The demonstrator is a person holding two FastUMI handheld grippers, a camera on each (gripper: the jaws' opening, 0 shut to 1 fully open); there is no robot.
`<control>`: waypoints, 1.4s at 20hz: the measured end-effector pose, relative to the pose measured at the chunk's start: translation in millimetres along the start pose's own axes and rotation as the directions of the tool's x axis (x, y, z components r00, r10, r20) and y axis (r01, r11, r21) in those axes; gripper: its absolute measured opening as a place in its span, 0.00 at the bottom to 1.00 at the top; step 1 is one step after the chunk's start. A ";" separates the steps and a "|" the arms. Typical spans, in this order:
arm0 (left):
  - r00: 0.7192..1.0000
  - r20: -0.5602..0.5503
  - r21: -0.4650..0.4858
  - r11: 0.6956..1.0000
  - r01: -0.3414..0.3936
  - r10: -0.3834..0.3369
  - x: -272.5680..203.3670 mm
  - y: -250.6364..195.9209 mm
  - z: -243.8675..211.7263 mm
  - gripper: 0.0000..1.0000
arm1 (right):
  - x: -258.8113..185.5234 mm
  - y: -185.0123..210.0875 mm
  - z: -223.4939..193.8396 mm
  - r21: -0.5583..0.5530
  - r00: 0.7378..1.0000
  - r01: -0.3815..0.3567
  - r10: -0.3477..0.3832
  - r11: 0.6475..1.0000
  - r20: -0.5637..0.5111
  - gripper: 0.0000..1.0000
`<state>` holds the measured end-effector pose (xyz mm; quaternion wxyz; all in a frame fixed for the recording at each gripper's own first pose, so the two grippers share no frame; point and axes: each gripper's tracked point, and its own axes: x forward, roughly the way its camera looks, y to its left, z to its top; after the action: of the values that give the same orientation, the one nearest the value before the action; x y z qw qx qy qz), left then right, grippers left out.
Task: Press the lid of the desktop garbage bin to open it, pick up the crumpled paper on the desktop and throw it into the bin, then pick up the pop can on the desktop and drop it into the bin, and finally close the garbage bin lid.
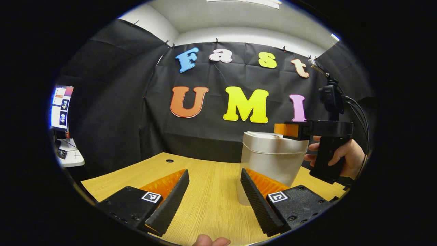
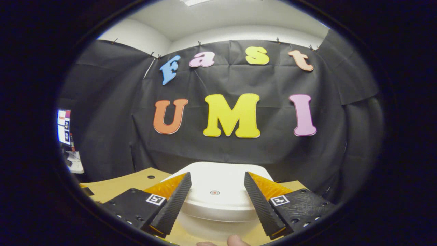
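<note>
Right tool (image 2: 215,200) poised over garbage bin lid (image 2: 218,186), fingers spread wide and empty, straddling the small round mark at lid centre; likely lining up the press to pop it. Lid not yet open. Left tool (image 1: 213,191) also wide, empty, held low over bench (image 1: 211,205), bin body (image 1: 269,160) just ahead-right. Bin: smooth pale plastic, rounded. Bench: light wood grain. Finger pads ribbed.
</note>
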<state>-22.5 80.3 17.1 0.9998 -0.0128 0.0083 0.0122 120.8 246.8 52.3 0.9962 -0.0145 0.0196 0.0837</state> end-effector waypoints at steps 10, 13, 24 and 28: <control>0.998 0.042 0.036 0.998 0.051 -0.053 13.4 -35.9 24.7 0.97 | -73.9 -62.5 7.7 -0.046 0.992 0.064 -0.058 0.997 0.113 0.95; 0.997 0.035 0.057 0.996 0.068 -0.070 16.0 -48.6 26.3 0.97 | -103.1 -84.5 -3.4 -0.084 0.989 0.081 -0.070 0.993 0.126 0.95; 0.986 0.102 0.077 0.989 0.123 -0.131 16.8 -96.7 37.6 0.97 | -156.9 -146.1 -59.2 0.001 0.962 0.254 -0.253 0.967 0.100 0.95; 0.985 0.115 0.104 0.988 0.116 -0.128 18.7 -98.5 30.7 0.97 | -166.0 -158.8 -75.9 0.020 0.946 0.304 -0.305 0.952 0.108 0.95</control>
<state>-0.9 -16.9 50.0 0.9968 0.0363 -0.0528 -0.0486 -18.9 60.3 -12.6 0.9968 -0.0109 -0.0375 -0.0704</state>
